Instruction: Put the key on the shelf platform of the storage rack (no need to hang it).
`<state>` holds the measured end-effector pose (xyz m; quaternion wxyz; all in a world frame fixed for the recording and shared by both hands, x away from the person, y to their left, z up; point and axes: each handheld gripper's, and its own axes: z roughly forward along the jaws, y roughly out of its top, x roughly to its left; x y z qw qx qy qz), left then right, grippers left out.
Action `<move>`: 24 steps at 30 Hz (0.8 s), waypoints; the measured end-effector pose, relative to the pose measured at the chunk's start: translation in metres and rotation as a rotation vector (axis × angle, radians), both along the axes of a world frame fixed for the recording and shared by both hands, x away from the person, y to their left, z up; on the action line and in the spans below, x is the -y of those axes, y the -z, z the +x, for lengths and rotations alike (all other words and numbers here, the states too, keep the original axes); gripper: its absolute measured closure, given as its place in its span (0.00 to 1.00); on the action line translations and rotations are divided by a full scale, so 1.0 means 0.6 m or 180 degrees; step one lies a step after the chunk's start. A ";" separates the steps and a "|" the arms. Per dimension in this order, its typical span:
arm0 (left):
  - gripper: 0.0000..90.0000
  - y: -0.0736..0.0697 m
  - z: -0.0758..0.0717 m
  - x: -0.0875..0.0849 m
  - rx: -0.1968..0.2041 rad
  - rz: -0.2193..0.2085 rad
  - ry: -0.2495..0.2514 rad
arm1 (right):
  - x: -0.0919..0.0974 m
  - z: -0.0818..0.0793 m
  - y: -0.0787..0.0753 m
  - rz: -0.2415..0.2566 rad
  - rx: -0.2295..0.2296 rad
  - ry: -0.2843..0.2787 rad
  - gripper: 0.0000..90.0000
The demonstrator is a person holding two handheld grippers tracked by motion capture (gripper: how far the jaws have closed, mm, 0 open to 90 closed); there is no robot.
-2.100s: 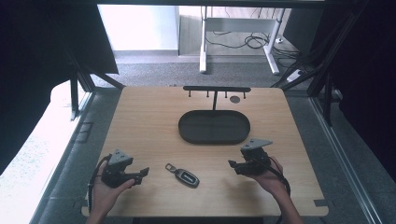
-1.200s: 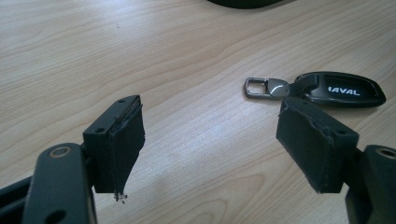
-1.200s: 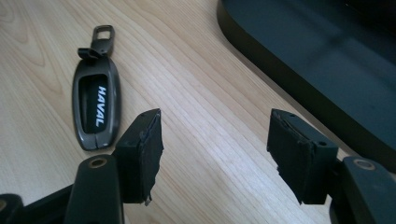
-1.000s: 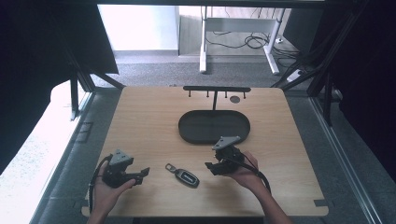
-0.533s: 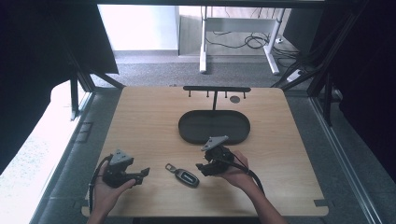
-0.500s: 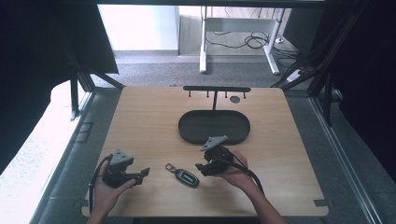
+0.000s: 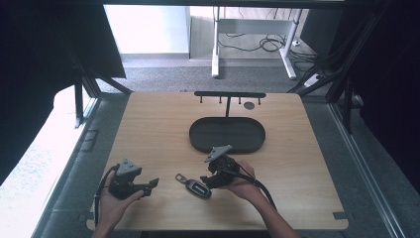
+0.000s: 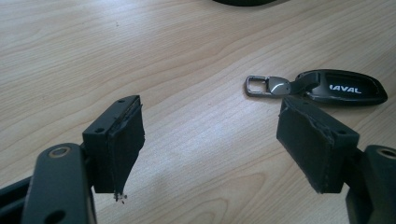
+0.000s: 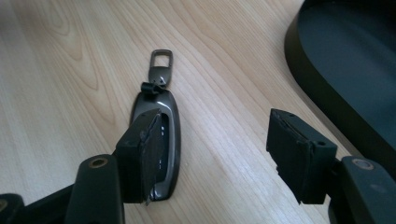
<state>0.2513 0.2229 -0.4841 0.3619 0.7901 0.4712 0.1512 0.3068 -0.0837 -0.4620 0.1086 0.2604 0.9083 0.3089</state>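
Wooden table (image 7: 163, 124) | car key fob (image 7: 194, 186) lies flat near front edge | right gripper (image 7: 210, 179) moved in beside fob, jaws wide apart, likely grabbing next | left gripper (image 7: 148, 186) stayed, open, empty

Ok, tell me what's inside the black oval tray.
The black oval tray looks empty in the high view: bare dark floor. The right gripper view shows part of its floor, bare too; its near wall hides a thin strip.

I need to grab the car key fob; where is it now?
In the high view, the key fob lies on the table's near edge between both grippers, just left of the right gripper.
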 end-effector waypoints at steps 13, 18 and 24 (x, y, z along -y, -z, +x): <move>0.26 0.000 0.000 0.000 0.0000 -0.0002 -0.0002 | -0.024 -0.002 0.011 -0.0028 -0.0071 -0.0121 0.40; 0.26 0.000 0.000 0.000 -0.0005 0.0002 0.0005 | -0.031 -0.004 0.015 -0.0041 -0.0095 -0.0152 0.40; 0.26 0.000 0.000 0.000 -0.0008 0.0000 0.0005 | -0.043 -0.005 0.024 -0.0068 -0.0195 -0.0229 0.40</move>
